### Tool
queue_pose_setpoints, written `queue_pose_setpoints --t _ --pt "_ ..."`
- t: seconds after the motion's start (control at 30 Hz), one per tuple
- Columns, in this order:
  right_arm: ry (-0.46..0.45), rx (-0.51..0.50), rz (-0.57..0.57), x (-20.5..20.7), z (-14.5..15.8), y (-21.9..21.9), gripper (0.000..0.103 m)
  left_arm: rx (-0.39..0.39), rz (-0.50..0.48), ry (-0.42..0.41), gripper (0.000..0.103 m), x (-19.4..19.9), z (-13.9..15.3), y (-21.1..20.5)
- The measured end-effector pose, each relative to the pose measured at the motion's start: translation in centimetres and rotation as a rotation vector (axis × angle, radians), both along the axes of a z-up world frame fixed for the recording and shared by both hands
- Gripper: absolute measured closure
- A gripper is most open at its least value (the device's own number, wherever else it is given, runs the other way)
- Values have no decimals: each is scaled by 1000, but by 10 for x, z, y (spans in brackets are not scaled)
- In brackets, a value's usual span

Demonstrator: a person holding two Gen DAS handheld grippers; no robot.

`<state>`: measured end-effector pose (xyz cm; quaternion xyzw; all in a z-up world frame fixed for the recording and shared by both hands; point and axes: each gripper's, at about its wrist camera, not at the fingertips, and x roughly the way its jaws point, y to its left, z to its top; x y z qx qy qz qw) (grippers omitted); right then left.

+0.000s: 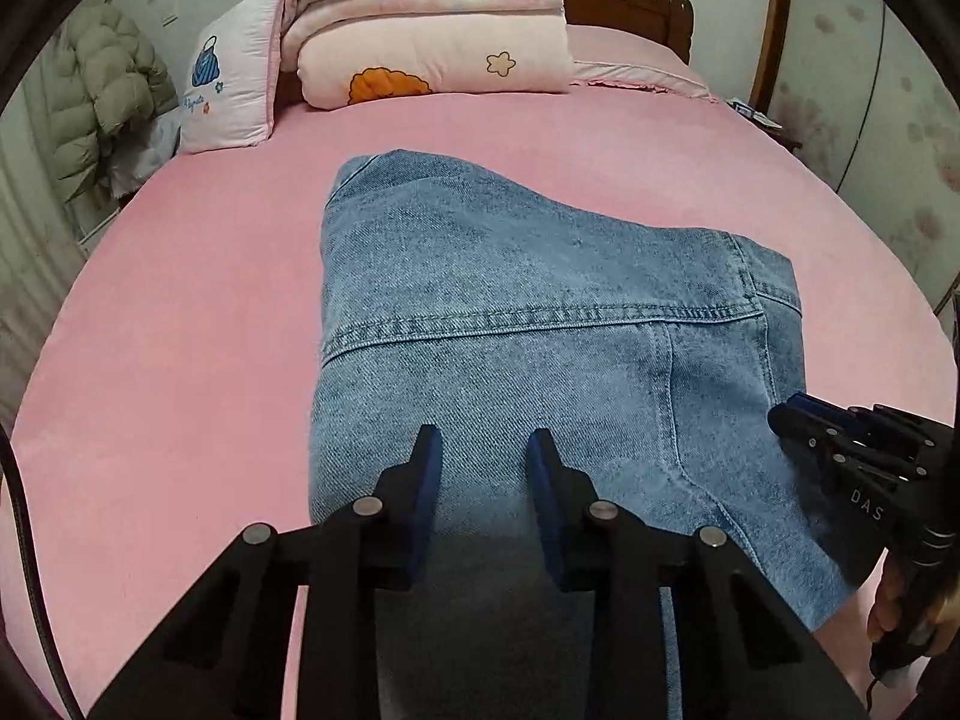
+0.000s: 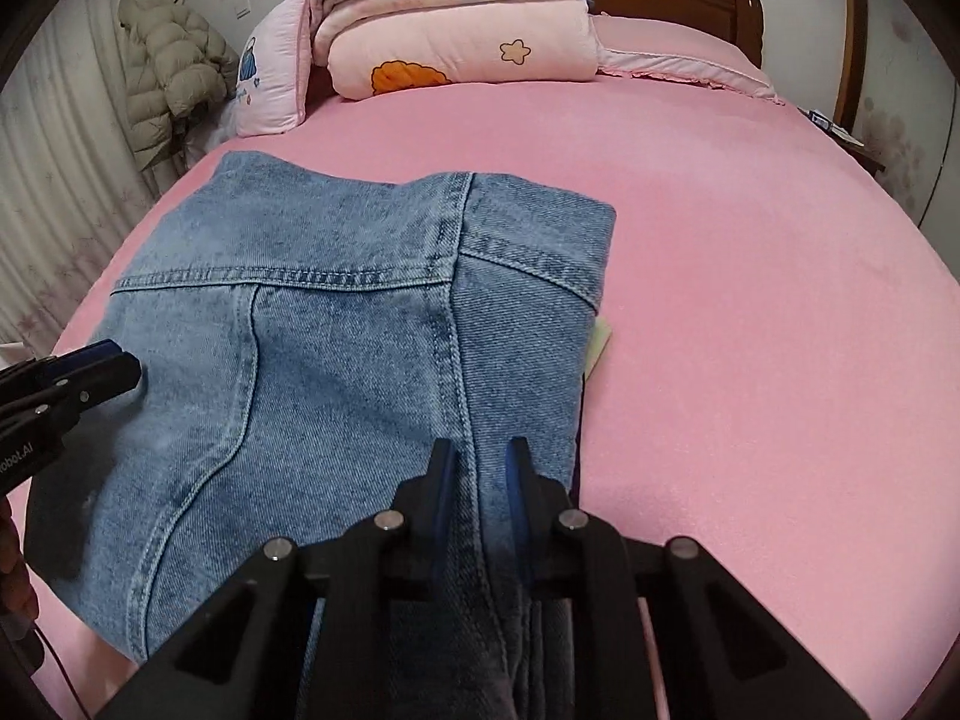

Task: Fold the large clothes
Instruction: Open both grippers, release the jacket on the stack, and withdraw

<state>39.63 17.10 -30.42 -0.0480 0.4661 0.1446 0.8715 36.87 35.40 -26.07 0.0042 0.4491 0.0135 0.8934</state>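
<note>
Nearest to me, my left gripper [image 1: 483,450] has its two fingers standing on the near edge of the folded denim jacket [image 1: 510,312], cloth showing between the pads with a gap left, so I cannot tell whether it grasps or only rests. My right gripper [image 2: 480,462] is clenched on a thick ridge of denim along the jacket's seam near its right-hand edge. From the left wrist view that right gripper sits at about four o'clock, its tips at the jacket's right border, with my hand [image 1: 894,606] wrapped round its handle.

Beyond the fingers the jacket lies flat in the middle of the bed, back panel up, stitched yoke running across. A pale slip of something [image 2: 602,342] peeks out at its right edge, at about two o'clock from my right gripper.

Around it spreads the pink sheet [image 1: 180,330], smooth and bare. At twelve o'clock a stack of folded quilts [image 1: 432,42] rests beside a pillow [image 1: 231,90], before a dark wooden headboard [image 1: 618,0]. At ten o'clock a puffy coat [image 1: 102,84] hangs against the wall.
</note>
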Motion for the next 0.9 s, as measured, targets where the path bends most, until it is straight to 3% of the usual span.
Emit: queue_pose_setpoints --t 0.07,0.13,0.2,0.23,0.33,0.47,0.6,0.77,0.9 --pt "18 -5 -4 -1 6 0 85 -15 12 19 68 1 7 -3" --pt "37 -15 -14 -4 15 -1 84 -27 25 42 52 -2 16 -8" --pt "42 -21 -21 -12 31 -7 84 -7 52 31 16 -13 32 -19" --pt "39 -18 -25 -18 41 -11 84 10 66 15 12 -20 40 -24" --pt "45 -1 -45 -38 73 -31 80 14 97 -2 10 -43 67 -44" --pt "59 9 -67 -71 120 -61 79 -37 115 66 9 -75 99 -73" --pt "79 36 -60 -112 170 -94 79 -29 129 159 9 -109 132 -109" --pt "85 56 -65 -168 229 -141 61 -53 116 109 9 -171 189 -157" --pt "86 77 -33 -209 272 -174 61 -71 107 87 9 -213 228 -192"
